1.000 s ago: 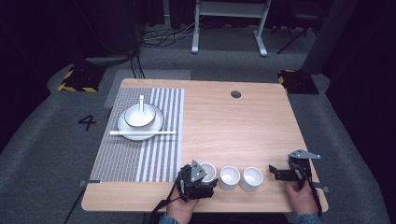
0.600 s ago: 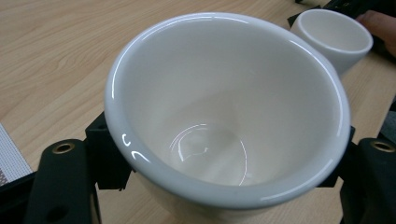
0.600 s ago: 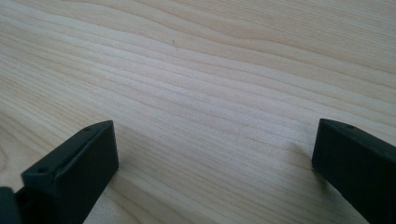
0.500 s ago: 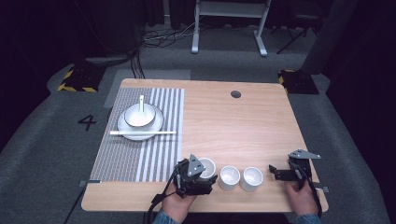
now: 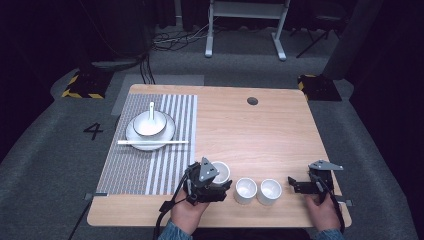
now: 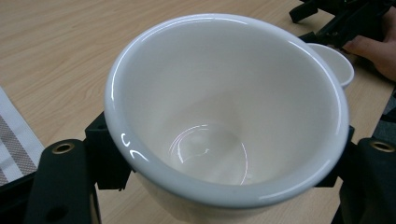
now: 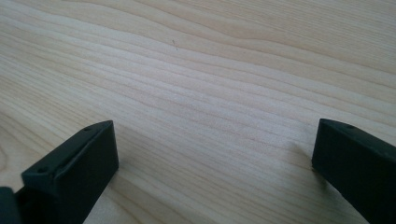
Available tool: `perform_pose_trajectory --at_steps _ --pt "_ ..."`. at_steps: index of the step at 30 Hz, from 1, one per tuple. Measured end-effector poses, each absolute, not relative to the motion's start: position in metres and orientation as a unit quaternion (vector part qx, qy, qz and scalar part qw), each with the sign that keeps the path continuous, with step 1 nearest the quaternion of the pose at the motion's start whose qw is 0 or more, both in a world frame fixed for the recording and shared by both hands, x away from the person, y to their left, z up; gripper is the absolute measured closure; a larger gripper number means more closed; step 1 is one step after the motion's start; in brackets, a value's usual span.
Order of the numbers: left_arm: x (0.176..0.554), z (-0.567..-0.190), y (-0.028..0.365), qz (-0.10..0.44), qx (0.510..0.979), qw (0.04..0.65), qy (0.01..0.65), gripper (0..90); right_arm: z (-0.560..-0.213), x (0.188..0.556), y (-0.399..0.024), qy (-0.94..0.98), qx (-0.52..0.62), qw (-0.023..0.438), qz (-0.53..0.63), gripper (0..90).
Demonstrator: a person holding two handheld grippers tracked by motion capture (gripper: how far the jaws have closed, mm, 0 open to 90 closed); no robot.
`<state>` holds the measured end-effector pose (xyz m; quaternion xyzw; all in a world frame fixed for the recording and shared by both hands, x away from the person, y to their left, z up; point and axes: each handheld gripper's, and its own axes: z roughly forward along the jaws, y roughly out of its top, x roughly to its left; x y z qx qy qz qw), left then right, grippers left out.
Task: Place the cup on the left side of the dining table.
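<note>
In the high view, a white cup (image 5: 219, 173) is being gripped by the left gripper (image 5: 210, 185) near the front edge of the wooden table (image 5: 250, 135), just right of the striped placemat (image 5: 150, 165). Two more white cups (image 5: 245, 190) are being left standing side by side just to its right, and the right gripper (image 5: 300, 184) is being held well apart from them near the table's right edge, its jaws spread with nothing between them. On the placemat, a plate (image 5: 150, 134) carrying a bowl is being seen. In the left gripper view, the cup (image 6: 224, 116) is being clamped between both black jaws, one pressing each side. In the right gripper view, the jaws are being kept wide apart over bare wood (image 7: 210, 93).
</note>
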<state>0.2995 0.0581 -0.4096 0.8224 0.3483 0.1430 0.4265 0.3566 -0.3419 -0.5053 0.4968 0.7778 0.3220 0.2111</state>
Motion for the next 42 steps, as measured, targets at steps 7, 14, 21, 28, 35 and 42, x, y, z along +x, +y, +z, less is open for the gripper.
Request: perform_pose_trajectory --at_steps 7,14,21,28,35,42 --pt "0.308 -0.400 0.064 0.156 0.815 0.427 0.358 26.5 -0.505 0.357 -0.342 0.778 0.497 0.211 0.322 0.3" --pt "0.313 -0.390 0.075 0.169 0.805 0.430 0.372 26.5 -0.505 0.357 -0.342 0.778 0.496 0.211 0.322 0.3" --pt "0.317 -0.386 0.091 0.187 0.798 0.421 0.389 26.5 -0.505 0.357 -0.342 0.778 0.496 0.211 0.322 0.3" --pt "0.327 -0.386 0.111 0.198 0.788 0.414 0.411 26.5 -0.505 0.357 -0.342 0.778 0.497 0.211 0.322 0.3" --pt "0.336 -0.385 0.128 0.207 0.775 0.411 0.432 26.5 -0.505 0.357 -0.342 0.778 0.496 0.211 0.322 0.3" --pt "0.344 -0.385 0.138 0.214 0.767 0.408 0.446 26.5 -0.505 0.357 -0.342 0.778 0.497 0.211 0.322 0.3"
